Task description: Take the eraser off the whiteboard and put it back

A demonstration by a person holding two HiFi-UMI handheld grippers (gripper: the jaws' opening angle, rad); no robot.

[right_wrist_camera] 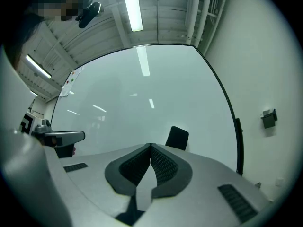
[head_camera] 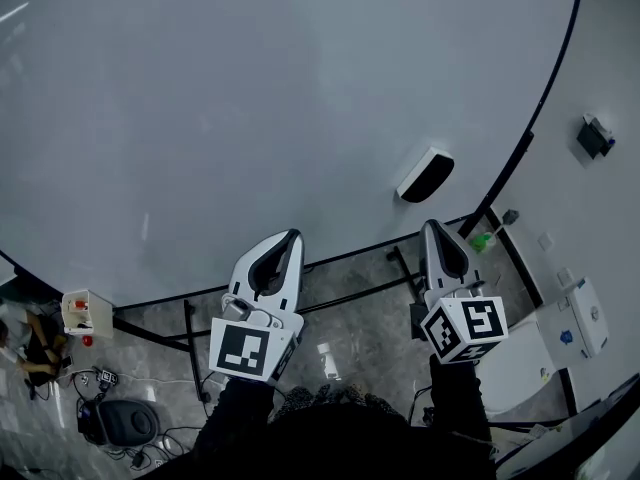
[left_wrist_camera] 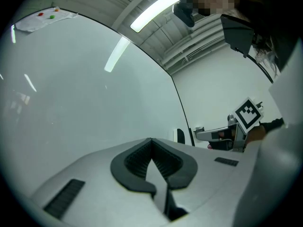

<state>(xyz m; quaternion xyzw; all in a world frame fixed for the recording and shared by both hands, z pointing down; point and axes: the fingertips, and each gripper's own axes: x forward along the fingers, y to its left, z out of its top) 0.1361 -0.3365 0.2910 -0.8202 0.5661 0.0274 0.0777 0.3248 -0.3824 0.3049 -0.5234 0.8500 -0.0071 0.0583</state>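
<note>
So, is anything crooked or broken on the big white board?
Nothing looks broken or spilled. The eraser sticks to the whiteboard at a slant near its right edge, though the camera's tilt may cause that.

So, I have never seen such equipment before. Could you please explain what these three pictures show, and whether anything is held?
A person holds two hand tools, each with two jaws. The head view comes from a camera on the person's head. It looks down on the left gripper and the right gripper, both pointed at a whiteboard. The other two pictures come from a camera riding on each gripper, looking along its jaws. A dark eraser sits on the whiteboard, just beyond the right gripper and apart from it. Both grippers have their jaws together with nothing between them, so nothing is held.
</note>
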